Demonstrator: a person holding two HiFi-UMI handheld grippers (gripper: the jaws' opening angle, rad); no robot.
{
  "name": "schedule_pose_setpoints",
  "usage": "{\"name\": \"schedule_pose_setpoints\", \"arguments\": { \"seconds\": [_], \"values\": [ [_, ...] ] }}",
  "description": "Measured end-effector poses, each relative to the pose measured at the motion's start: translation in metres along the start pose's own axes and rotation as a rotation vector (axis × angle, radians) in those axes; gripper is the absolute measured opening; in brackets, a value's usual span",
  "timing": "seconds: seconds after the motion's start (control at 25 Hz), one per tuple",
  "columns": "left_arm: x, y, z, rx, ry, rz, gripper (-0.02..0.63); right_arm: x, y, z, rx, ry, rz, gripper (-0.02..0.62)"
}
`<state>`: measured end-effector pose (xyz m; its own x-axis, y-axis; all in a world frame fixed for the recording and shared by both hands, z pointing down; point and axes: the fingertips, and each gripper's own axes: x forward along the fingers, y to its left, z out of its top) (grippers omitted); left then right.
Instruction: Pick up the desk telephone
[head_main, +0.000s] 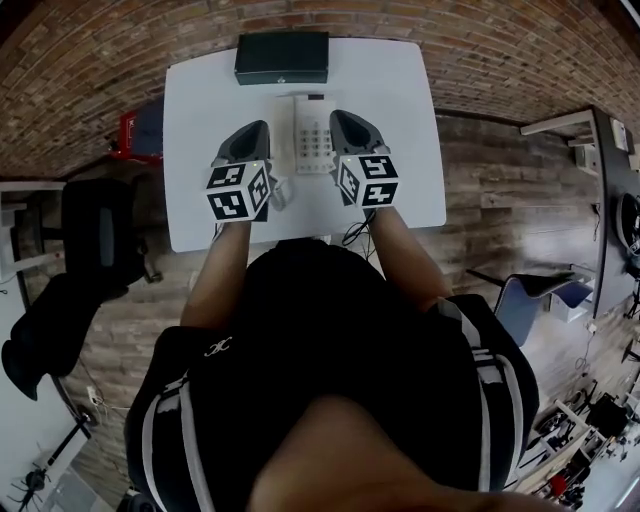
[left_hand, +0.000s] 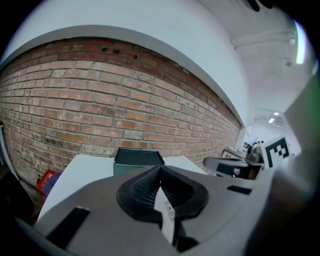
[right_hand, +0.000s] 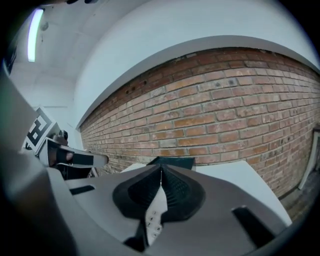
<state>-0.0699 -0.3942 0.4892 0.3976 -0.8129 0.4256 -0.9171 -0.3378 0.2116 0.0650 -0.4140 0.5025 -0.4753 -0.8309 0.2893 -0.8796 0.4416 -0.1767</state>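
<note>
The white desk telephone (head_main: 312, 135) lies on the white table (head_main: 200, 110), keypad up, between my two grippers. My left gripper (head_main: 260, 127) hovers just left of it and my right gripper (head_main: 336, 116) just right of it, both pointing away from me. Each is shut with nothing between its pads. In the left gripper view the left gripper (left_hand: 160, 167) has its jaws together, and a sliver of the telephone (left_hand: 167, 210) with its keys shows below them. The right gripper (right_hand: 161, 167) looks the same in the right gripper view, with the telephone (right_hand: 154, 217) showing under it.
A dark box (head_main: 282, 57) stands at the table's far edge against the brick wall (left_hand: 100, 110). A black chair (head_main: 95, 240) and a red object (head_main: 130, 130) are left of the table. A cable (head_main: 355, 232) hangs off the near edge.
</note>
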Motion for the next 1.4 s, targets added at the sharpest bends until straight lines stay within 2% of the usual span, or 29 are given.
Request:
{"name": "schedule_pose_setpoints", "arguments": {
  "seconds": [0.16, 0.28, 0.32, 0.36, 0.4, 0.52, 0.64, 0.84, 1.08, 1.24, 1.4],
  "values": [
    [0.023, 0.016, -0.029, -0.008, 0.103, -0.005, 0.003, 0.018, -0.018, -0.033, 0.064, 0.093, -0.02, 0.002],
    [0.04, 0.021, -0.047, -0.066, 0.149, -0.052, 0.009, 0.033, -0.031, -0.061, 0.138, 0.167, -0.011, 0.014],
    [0.045, 0.021, -0.053, -0.1, 0.158, -0.08, 0.055, 0.037, -0.033, -0.07, 0.166, 0.19, 0.0, 0.056],
    [0.049, 0.021, -0.058, -0.134, 0.168, -0.109, 0.151, 0.04, -0.035, -0.078, 0.196, 0.21, 0.012, 0.102],
    [0.053, 0.022, -0.064, -0.162, 0.18, -0.133, 0.2, 0.043, -0.037, -0.085, 0.224, 0.227, 0.019, 0.115],
    [0.067, 0.024, -0.078, -0.193, 0.221, -0.178, 0.222, 0.049, -0.044, -0.102, 0.286, 0.261, 0.022, 0.122],
    [0.079, 0.024, -0.092, -0.211, 0.267, -0.231, 0.269, 0.057, -0.049, -0.117, 0.372, 0.298, 0.024, 0.159],
    [0.093, 0.028, -0.11, -0.336, 0.318, -0.298, 0.289, 0.067, -0.054, -0.133, 0.448, 0.347, 0.036, 0.186],
    [0.106, 0.027, -0.127, -0.593, 0.367, -0.424, 0.307, 0.074, -0.052, -0.147, 0.612, 0.37, 0.096, 0.187],
    [0.111, 0.025, -0.133, -0.629, 0.403, -0.47, 0.307, 0.076, -0.053, -0.156, 0.679, 0.407, 0.128, 0.187],
    [0.113, 0.028, -0.14, -0.651, 0.483, -0.477, 0.305, 0.079, -0.051, -0.162, 0.752, 0.433, 0.165, 0.199]
  ]
}}
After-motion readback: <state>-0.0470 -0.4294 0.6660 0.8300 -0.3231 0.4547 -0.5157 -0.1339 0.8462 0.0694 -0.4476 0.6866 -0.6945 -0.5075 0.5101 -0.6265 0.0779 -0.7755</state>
